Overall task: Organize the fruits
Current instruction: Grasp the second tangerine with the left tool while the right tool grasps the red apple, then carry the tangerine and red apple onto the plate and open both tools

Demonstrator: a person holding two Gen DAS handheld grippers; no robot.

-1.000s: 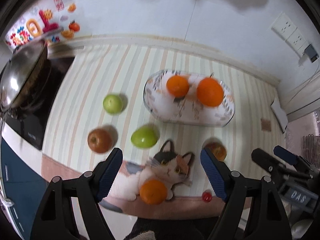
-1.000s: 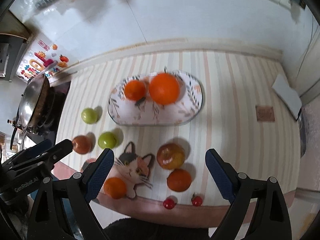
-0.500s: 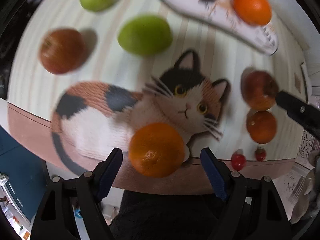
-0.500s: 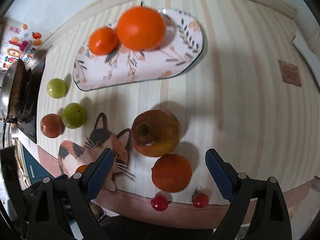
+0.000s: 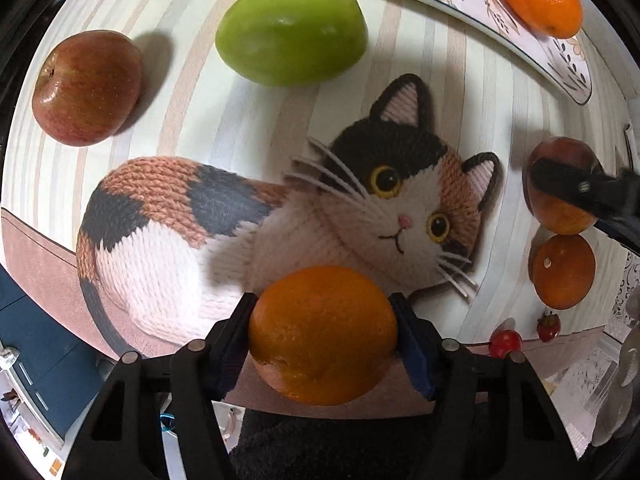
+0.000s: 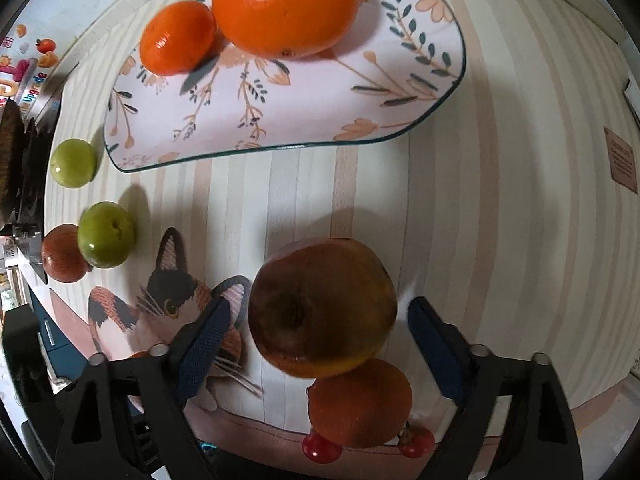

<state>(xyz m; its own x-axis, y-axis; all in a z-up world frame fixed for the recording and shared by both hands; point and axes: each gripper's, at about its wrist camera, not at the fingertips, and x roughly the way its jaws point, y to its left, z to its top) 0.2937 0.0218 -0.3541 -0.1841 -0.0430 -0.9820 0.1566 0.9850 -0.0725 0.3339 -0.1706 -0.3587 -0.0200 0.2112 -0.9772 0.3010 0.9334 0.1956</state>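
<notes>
Fruits lie spread over the striped cloth [image 6: 500, 208] on your bench. Your left gripper [image 5: 323, 332] has just been closing its jaws, and both blue pads now sit against the sides of an orange [image 5: 322, 334] at the cloth's near edge, just below the printed cat [image 5: 280, 216]. Your right gripper [image 6: 320, 336] has also been closing; a red-yellow apple [image 6: 322, 306] stands between its jaws, yet a gap shows on each side, so the pads do not press it.

Touching that apple on its near side is a second orange [image 6: 360, 404], and 2 small red fruits [image 6: 320, 448] lie at the near edge beside it. Toward the far edge, the flowered plate [image 6: 400, 92] carries a large orange [image 6: 284, 4] and a smaller orange [image 6: 178, 38], touching each other. Near the left edge you have 2 green fruits [image 6: 106, 234] and a red apple [image 6: 62, 252]; the nearer green one touches the red apple in the right wrist view.
</notes>
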